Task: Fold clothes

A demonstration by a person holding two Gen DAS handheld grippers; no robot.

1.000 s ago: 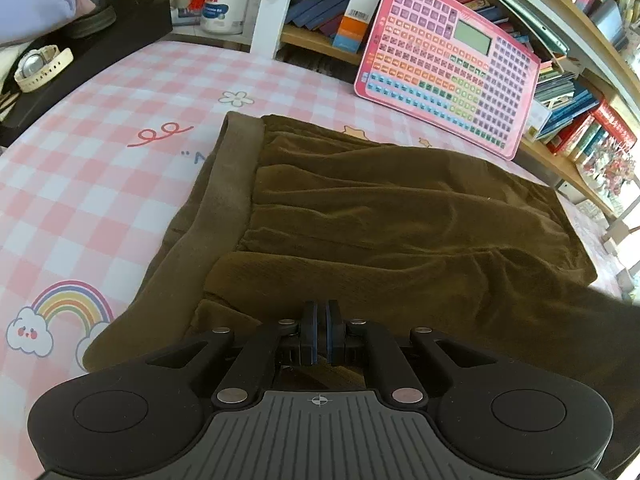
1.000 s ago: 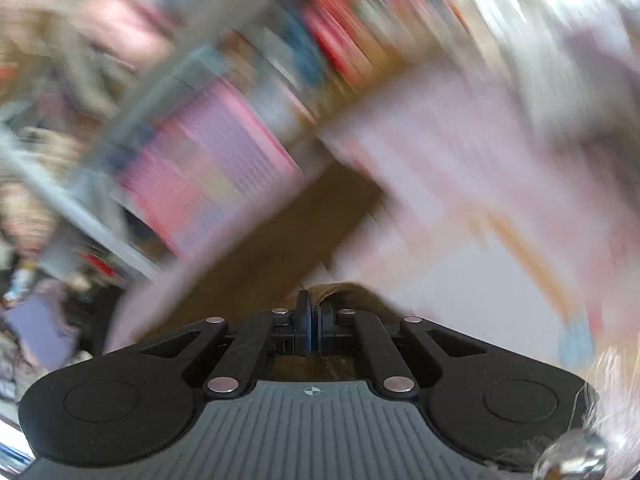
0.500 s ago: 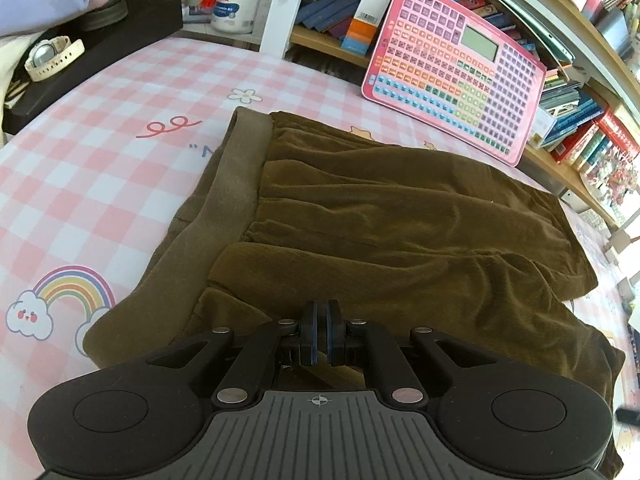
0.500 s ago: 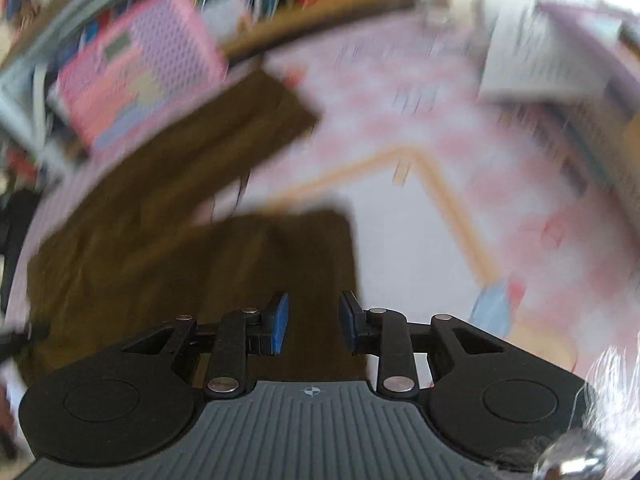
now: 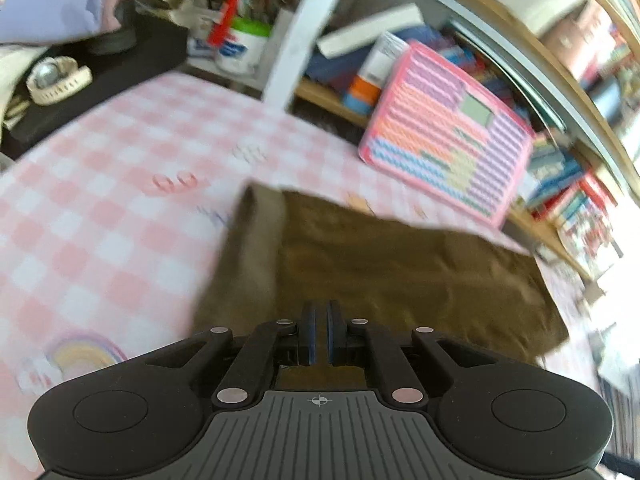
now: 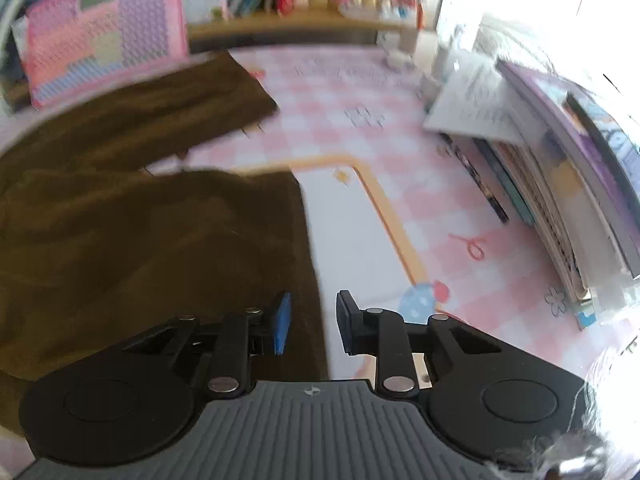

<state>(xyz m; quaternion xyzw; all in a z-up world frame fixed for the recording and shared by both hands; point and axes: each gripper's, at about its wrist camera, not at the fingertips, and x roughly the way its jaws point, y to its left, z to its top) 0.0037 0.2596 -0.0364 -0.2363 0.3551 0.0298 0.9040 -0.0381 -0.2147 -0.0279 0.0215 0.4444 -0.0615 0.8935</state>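
Brown corduroy shorts (image 5: pixel 400 272) lie spread on the pink checked tablecloth (image 5: pixel 100 220), with the lighter waistband (image 5: pixel 252 256) on the left. My left gripper (image 5: pixel 319 336) is shut on their near edge, and cloth runs up into the jaws. The picture is blurred. In the right wrist view the shorts (image 6: pixel 140 240) fill the left half, with one leg far and one near. My right gripper (image 6: pixel 313 322) stands open just above the near leg's hem. The hem edge runs below the gap, and neither pad presses on it.
A pink toy tablet (image 5: pixel 444 148) leans on the bookshelf behind the shorts and also shows in the right wrist view (image 6: pixel 104 36). Stacked books (image 6: pixel 560 184) line the right side. A watch (image 5: pixel 56 80) and a white jar (image 5: pixel 240 48) sit at the far left.
My right gripper opened and let go of the shorts leg, which now lies flat, and swung down over its hem. My left gripper stayed shut and moved forward, taking the near edge along.
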